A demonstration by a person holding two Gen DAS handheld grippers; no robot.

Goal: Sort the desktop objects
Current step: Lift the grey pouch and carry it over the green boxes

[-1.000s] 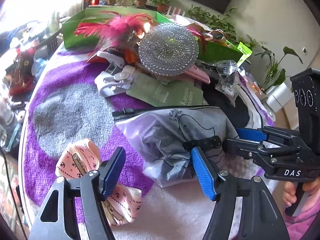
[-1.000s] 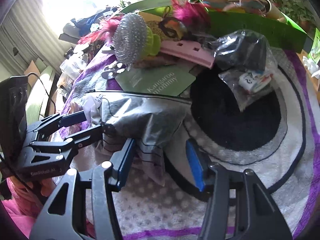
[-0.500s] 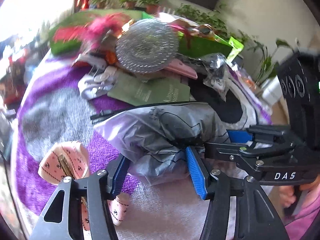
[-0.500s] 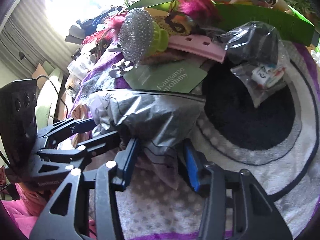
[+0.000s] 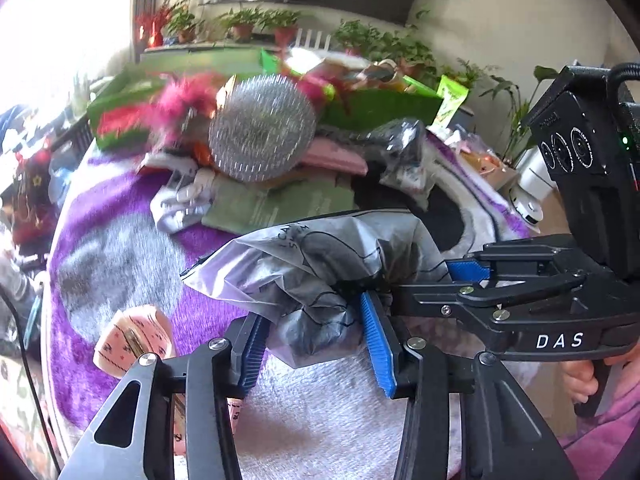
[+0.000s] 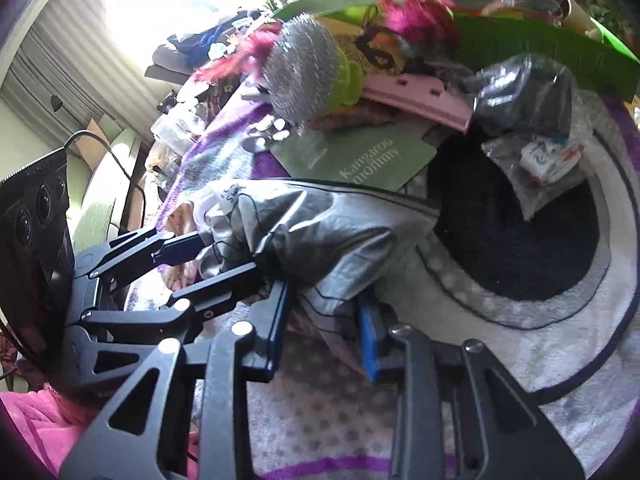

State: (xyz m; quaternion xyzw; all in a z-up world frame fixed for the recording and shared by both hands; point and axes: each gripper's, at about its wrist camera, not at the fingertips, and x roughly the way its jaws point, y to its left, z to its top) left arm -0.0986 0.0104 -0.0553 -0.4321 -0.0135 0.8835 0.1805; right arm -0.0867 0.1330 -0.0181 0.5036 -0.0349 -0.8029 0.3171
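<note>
A grey zip bag of dark cloth is lifted at its near end above the purple and white rug. My left gripper is shut on the bag's near left corner. My right gripper is shut on the bag's near right corner and shows from the side in the left wrist view. The far end of the bag still points toward the pile behind it.
Behind the bag lie a green "Kangaroo mommy" packet, a silver spiked disc, pink feathers, a pink flat piece, clear bags of small items and a green box. A pink patterned ribbon roll lies near left.
Both grippers have closed on the bag's near corners and raised it off the rug. The left view has moved forward and right, past the ribbon roll.
</note>
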